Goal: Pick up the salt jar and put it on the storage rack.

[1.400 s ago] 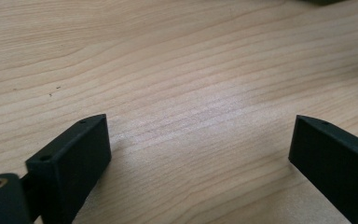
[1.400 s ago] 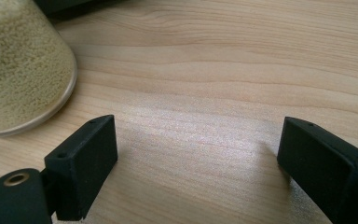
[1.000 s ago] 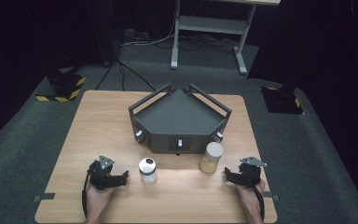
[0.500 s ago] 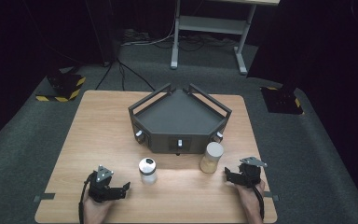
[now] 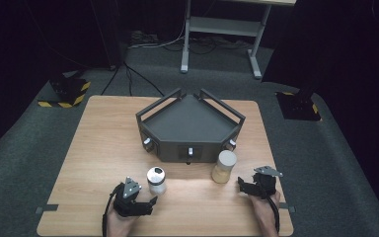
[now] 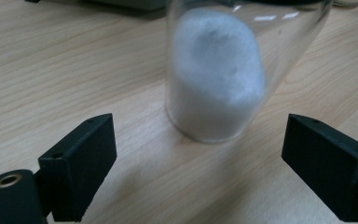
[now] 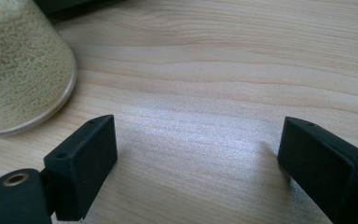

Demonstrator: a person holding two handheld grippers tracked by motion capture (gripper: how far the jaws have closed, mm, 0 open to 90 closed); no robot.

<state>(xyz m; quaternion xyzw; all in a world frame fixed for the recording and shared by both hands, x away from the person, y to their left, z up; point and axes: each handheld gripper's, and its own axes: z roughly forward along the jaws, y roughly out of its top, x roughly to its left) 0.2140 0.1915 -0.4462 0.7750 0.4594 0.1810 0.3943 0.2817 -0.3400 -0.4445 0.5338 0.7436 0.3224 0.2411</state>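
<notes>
Since a second ago the left gripper [image 5: 145,202] has drawn back toward the bottom edge of the high view and turned, so that its jaws now point right and slightly up at the white-powder jar [image 5: 156,180] instead of lying beside it; the right gripper [image 5: 244,185] has hardly moved. That reads as lining up for a grasp on the jar, which has not itself shifted. In the left gripper view the jaws stand wide apart with nothing between them, and the white-powder jar [image 6: 223,79] sits upper centre of the frame, just ahead of the gap and not yet inside it. The jar stands upright on the wooden table [image 5: 94,148], low and left of centre in the high view, its long axis vertical and its silver lid facing up. The right gripper is also spread open and empty; in its own view the grain jar [image 7: 18,65] fills the upper left corner, off to the side of the jaws. Behind both jars sits the dark angular tray [image 5: 190,123].
</notes>
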